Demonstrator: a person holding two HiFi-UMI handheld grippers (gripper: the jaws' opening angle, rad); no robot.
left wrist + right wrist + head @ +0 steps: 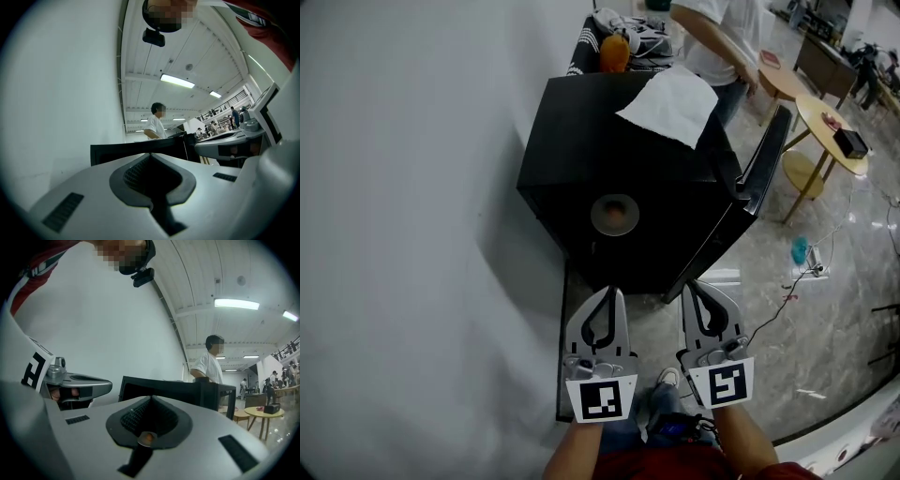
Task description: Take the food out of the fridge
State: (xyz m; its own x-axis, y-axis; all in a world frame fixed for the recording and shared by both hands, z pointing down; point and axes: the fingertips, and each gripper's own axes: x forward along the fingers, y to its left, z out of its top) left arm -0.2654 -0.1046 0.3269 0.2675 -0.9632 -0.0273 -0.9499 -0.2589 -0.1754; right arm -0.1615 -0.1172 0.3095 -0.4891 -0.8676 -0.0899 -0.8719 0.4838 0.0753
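Note:
A small black fridge [619, 141] stands against the white wall, its door [764, 159] swung open to the right. Inside, on a shelf, sits a round plate with brownish food [614, 214]. My left gripper [609, 292] and right gripper [692, 287] hang side by side just in front of the open fridge, pointing at it, both shut and holding nothing. In the left gripper view the shut left gripper [150, 154] faces the fridge's dark edge [136, 150]. The right gripper view shows the same for the right gripper [151, 397] and the fridge [164, 387].
A white cloth [670, 103] lies on the fridge top. An orange object [614, 53] sits behind it. A person in a white shirt [722, 37] stands beyond, near round wooden tables [830, 122]. A power strip and cables [811, 272] lie on the floor at right.

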